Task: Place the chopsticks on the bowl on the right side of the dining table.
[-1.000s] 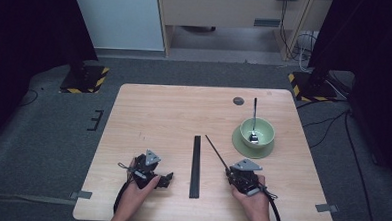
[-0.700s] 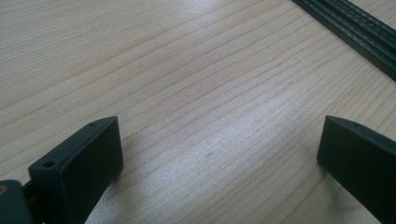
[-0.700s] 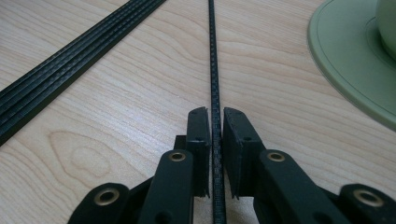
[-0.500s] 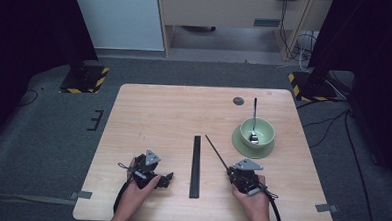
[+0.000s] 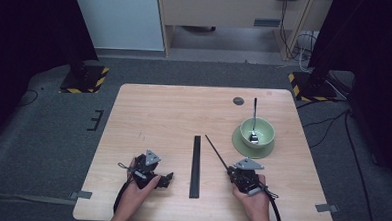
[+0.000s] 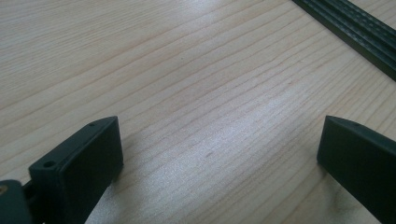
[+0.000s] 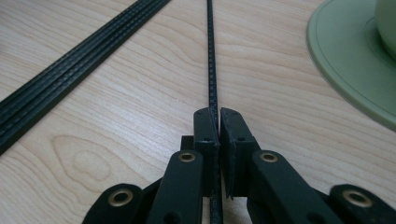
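While both hands rest at the near edge of the table point(image 5: 149, 108), the right gripper point(image 7: 218, 116) has its jaws clamped on a thin black strip point(image 7: 211, 65), which runs straight ahead from between the jaws across the wood. From the high view that strip point(image 5: 216, 151) angles away from the right gripper point(image 5: 241, 168) toward the table's middle. Left of that gripper lies a wider black ribbed bar point(image 7: 70, 65), flat on the wood, apart from the strip. Ahead and right of it sits a green saucer point(image 7: 345, 60) with a green bowl point(image 5: 257, 131) on it; a spoon point(image 5: 254, 124) stands in the bowl. The left gripper point(image 6: 219, 149) has its jaws spread wide, nothing between them, just bare wood; the ribbed bar point(image 6: 355, 28) crosses ahead and to its right. High view: left gripper point(image 5: 167, 178) points toward the bar point(image 5: 195, 166), near it, not touching. A small dark disc point(image 5: 238, 101) lies far ahead.
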`<state>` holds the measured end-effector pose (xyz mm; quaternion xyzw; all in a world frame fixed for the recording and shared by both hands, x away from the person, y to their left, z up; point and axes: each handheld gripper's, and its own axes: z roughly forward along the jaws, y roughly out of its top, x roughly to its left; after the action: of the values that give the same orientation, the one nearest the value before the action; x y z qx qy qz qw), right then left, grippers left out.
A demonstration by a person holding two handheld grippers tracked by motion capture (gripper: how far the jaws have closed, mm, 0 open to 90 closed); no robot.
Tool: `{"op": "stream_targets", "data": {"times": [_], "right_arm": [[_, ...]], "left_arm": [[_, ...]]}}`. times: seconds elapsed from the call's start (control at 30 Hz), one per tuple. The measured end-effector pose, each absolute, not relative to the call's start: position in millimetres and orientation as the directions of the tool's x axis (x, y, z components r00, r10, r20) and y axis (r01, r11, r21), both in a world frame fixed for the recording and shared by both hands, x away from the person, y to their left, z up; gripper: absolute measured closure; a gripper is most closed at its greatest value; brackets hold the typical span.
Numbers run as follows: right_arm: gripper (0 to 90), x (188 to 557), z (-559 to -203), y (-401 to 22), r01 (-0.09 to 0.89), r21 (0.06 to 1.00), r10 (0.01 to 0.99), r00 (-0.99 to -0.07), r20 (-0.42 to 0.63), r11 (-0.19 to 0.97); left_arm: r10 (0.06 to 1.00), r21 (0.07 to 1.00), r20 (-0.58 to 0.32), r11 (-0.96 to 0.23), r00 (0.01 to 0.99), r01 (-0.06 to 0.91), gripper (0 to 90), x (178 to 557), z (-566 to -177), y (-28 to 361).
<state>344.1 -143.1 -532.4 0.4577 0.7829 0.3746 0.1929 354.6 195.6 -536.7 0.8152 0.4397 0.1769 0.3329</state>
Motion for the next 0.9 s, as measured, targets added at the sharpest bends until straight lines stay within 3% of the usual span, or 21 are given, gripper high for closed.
{"op": "stream_targets", "data": {"times": [0.9], "right_arm": [[86.1,341.8,-511.8,-147.7,0.543,0.796,0.852,-0.52,0.068,0.268]], "left_arm": [[0.835,0.698,-0.004,-0.392,0.551,0.599,0.0,354.6,-536.7,195.6]]}}
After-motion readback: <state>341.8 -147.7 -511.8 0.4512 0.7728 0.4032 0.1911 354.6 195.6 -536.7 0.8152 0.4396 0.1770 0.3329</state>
